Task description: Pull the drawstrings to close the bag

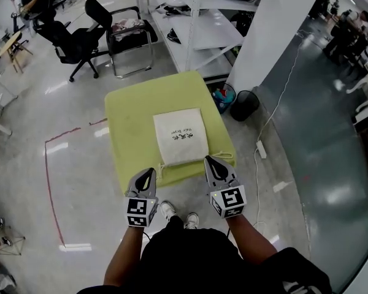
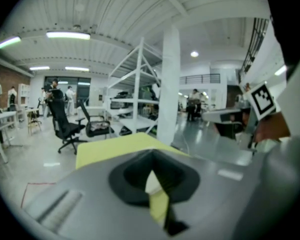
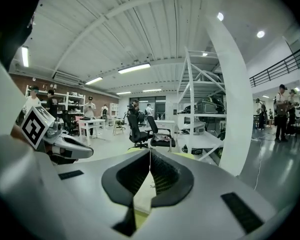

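A white drawstring bag [image 1: 180,136] with dark print lies flat on a yellow-green table [image 1: 135,112], its mouth towards me. Thin drawstrings trail at its near corners, one at the left [image 1: 162,171] and one at the right [image 1: 224,156]. My left gripper [image 1: 148,172] hovers at the table's near edge by the left string, jaws shut and empty. My right gripper [image 1: 209,160] is shut and empty by the bag's near right corner. In the left gripper view the closed jaws [image 2: 152,153] frame a sliver of the bag [image 2: 152,183]. The right gripper view shows the same [image 3: 150,152], with the bag [image 3: 145,196] below.
Black office chairs [image 1: 80,38] stand beyond the table on the left. White shelving [image 1: 196,23] and a white pillar [image 1: 267,32] stand behind it, with a black bin [image 1: 244,105] to the right. A power strip [image 1: 261,149] and its cable lie on the floor.
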Available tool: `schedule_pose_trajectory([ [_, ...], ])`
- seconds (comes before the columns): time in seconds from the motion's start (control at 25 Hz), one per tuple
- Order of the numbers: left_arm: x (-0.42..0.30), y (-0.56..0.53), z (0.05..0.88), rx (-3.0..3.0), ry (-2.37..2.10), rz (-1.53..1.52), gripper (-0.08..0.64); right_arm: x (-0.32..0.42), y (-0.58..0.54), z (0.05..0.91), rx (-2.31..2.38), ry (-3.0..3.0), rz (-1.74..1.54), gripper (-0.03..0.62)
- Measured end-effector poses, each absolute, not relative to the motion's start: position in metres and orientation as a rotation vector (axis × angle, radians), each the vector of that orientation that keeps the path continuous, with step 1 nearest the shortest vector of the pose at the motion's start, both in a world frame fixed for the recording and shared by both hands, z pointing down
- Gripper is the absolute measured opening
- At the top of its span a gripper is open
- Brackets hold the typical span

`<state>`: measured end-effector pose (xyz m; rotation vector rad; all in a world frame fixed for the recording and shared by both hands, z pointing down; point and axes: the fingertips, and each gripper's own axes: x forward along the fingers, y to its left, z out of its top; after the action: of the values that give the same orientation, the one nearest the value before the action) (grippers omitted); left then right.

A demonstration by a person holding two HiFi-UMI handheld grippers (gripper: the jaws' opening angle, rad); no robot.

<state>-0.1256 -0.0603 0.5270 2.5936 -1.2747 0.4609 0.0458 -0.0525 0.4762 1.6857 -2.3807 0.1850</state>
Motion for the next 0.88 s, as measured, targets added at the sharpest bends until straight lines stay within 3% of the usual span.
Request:
schedule_pose_trajectory([
  [0.44, -0.145, -0.072, 0.561, 2.584, -1.199, 0.554, 0.006, 0.061, -0.074, 0.492, 1.664, -2.266, 0.122, 0.008],
  [0.88, -0.139, -0.053, 0.620, 2.401, -1.181, 0.630, 0.008, 0.089, -0.072, 0.552, 1.641, -2.213, 0.325, 0.008],
])
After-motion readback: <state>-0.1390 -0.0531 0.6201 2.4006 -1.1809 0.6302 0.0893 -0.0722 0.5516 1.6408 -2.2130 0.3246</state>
